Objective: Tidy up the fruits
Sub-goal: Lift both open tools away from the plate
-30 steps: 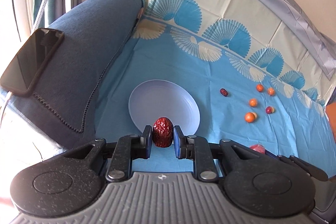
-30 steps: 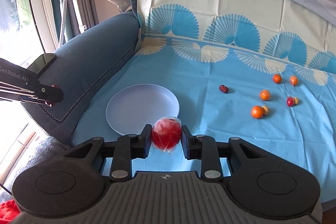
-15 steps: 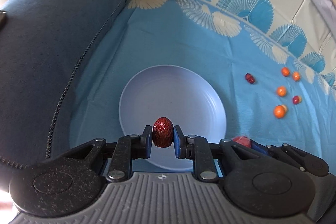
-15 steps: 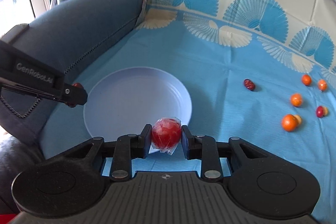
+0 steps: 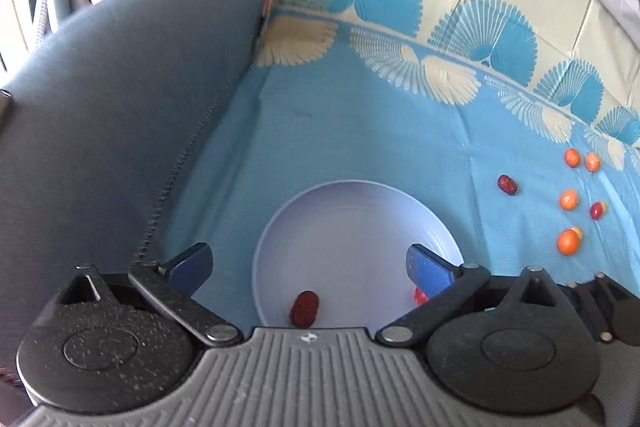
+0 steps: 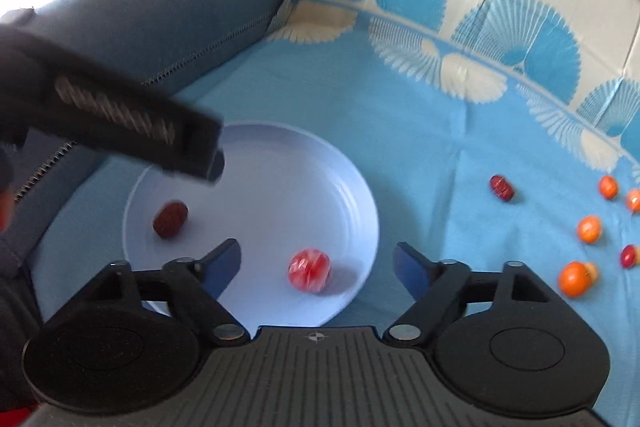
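Both jaws are spread wide and nothing is gripped by the left gripper (image 5: 308, 261) or right gripper (image 6: 318, 257) — one date (image 6: 170, 219) and one wrapped red fruit (image 6: 309, 269) lie released in the plate (image 6: 280, 163), one more date (image 6: 501, 188) on the cloth (image 6: 420, 147) — gripper lettering is too blurred to be read.

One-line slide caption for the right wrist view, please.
Right gripper open above the plate, which holds a wrapped red fruit and a date.
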